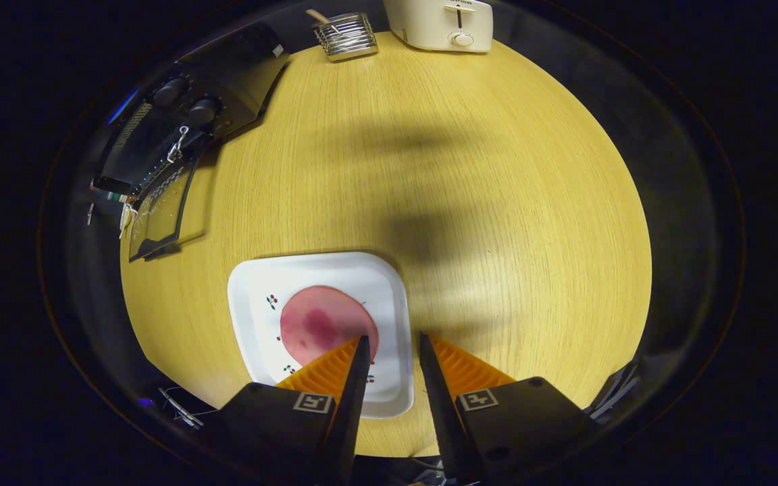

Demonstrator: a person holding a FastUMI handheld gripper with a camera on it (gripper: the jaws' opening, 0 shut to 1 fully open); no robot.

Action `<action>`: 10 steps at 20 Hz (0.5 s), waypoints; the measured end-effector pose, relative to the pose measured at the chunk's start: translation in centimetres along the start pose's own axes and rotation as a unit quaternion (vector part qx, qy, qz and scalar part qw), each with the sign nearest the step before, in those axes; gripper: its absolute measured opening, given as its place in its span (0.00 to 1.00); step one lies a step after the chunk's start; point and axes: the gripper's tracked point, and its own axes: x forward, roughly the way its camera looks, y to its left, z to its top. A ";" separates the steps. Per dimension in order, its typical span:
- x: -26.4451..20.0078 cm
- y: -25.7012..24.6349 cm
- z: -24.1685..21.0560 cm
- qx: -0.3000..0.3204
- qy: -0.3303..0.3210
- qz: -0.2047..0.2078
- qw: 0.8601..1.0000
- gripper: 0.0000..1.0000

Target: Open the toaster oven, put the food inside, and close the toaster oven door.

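A black toaster oven (186, 115) stands at the far left of the round wooden table (463, 202), its glass door (159, 209) folded down open. A white square plate (254, 310) with small cherry prints lies near me, carrying a round pink slice of meat (321, 324). My gripper (392, 341) hangs above the plate's right edge, its fingers a small gap apart with nothing between them. The left finger (355, 368) overlaps the slice's lower right edge in view; whether it touches is unclear.
A cream pop-up toaster (443, 23) stands at the table's far edge. Beside it, to its left, sits a small metal wire rack (347, 35). The table's edge curves away into dark floor on the right.
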 end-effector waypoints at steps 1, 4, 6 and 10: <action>-0.6 -0.1 0.2 0.005 0.001 0.006 1.000 0.43; -0.5 -0.1 0.7 0.016 -0.010 0.044 0.999 0.06; -0.6 -0.2 0.6 0.030 -0.015 0.062 0.998 0.06; -1.8 0.8 0.4 0.097 -0.028 0.126 0.987 0.05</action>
